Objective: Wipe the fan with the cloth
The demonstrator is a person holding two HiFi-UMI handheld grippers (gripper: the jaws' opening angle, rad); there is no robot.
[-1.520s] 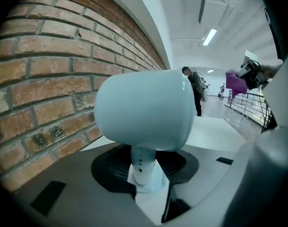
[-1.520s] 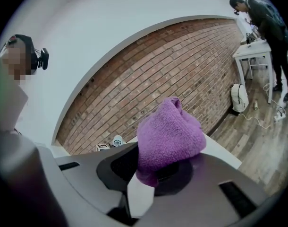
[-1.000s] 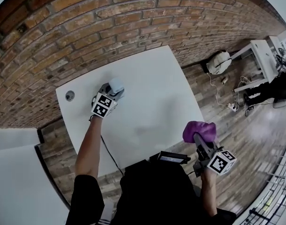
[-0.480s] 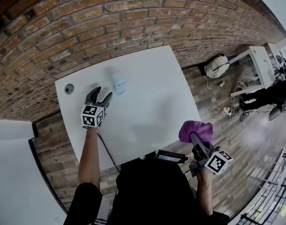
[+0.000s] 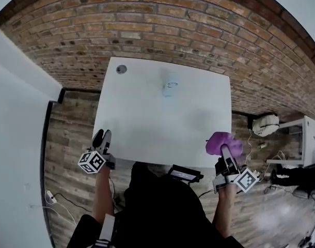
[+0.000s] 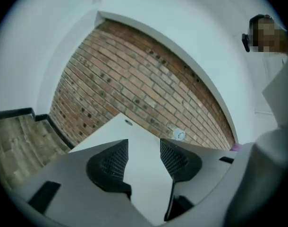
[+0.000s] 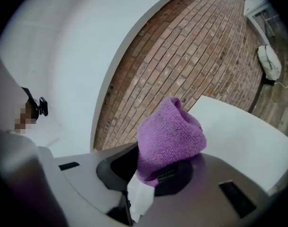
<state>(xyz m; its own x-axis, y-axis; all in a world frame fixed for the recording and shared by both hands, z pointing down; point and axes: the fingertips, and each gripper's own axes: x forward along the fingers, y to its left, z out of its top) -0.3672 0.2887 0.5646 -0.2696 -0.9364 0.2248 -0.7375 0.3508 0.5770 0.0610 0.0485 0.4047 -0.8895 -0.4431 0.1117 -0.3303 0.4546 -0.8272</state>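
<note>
A brick wall (image 5: 199, 30) and the white table (image 5: 147, 123) lie ahead of both tools, and no wiping is under way. I judge this a pause or the job's end, since neither tool is near the fan. The left gripper (image 5: 101, 138) hangs off the table's near corner. Its jaws are part-spread and have just been closing, with nothing between them. The right gripper (image 5: 227, 150) pinches the purple cloth (image 7: 170, 136), which is bunched above its jaws. To wipe, the cloth must cross to the fan (image 5: 170, 85), well ahead of both grippers by the wall: small, white, round-faced.
</note>
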